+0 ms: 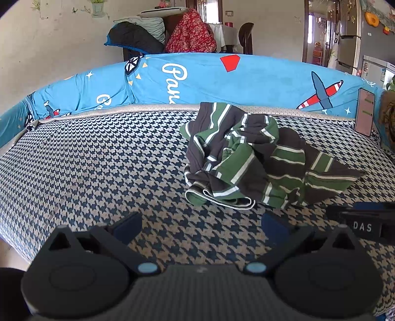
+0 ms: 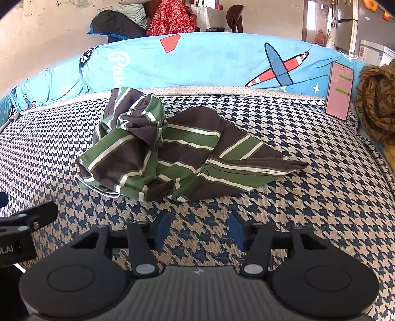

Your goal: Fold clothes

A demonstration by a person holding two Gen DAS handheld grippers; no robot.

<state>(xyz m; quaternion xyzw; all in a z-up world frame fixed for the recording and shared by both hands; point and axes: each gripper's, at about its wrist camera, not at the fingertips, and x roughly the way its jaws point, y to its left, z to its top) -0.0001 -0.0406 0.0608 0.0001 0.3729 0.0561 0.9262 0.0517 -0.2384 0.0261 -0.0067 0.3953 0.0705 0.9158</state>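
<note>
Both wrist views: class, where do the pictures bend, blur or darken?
Left wrist view: the blue backrest bows into an arc, corners go black, the left gripper looks soft. Right wrist view: same curving, daylight washes out the doorway, the striped garment stays sharp.

Your shirt (image 2: 172,153) is green and dark brown with white stripes; the mattress (image 2: 308,197) under it is navy-and-beige houndstooth, the headboard cover (image 2: 209,64) bright blue.

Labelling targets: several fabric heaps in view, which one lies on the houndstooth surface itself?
The green-and-brown striped garment, crumpled mid-surface. The red floral cloth and dark bedding sit behind the blue cover.
</note>
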